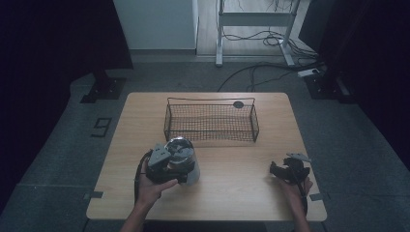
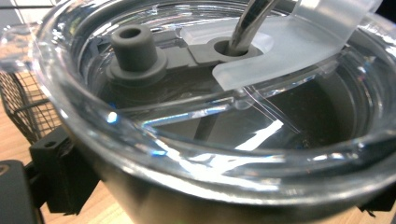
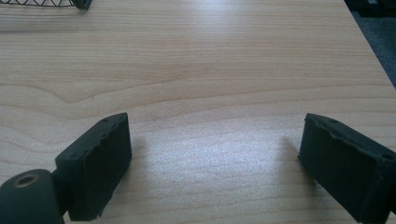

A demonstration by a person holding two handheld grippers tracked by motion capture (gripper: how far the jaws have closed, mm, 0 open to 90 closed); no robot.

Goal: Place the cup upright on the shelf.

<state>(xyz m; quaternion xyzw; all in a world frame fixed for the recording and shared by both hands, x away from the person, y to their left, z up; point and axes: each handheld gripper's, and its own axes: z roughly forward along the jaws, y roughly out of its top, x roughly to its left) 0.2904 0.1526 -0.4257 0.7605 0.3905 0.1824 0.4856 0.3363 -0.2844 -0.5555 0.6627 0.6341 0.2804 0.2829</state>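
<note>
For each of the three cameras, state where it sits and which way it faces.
High view: above the person's side, looking forward and down on the table; both forearms, left gripper, right gripper.
Left gripper view: on the left gripper, facing the tumbler lid; a jaw at lower left.
Right gripper view: on the right gripper, facing bare tabletop; both jaws apart.
Shared: all three views show the basket.

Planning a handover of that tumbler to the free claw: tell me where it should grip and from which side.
Grip the tumbler across its round steel wall below the clear lid, coming level from the right, where the right claw waits open. The left claw already clamps the near side.
</note>
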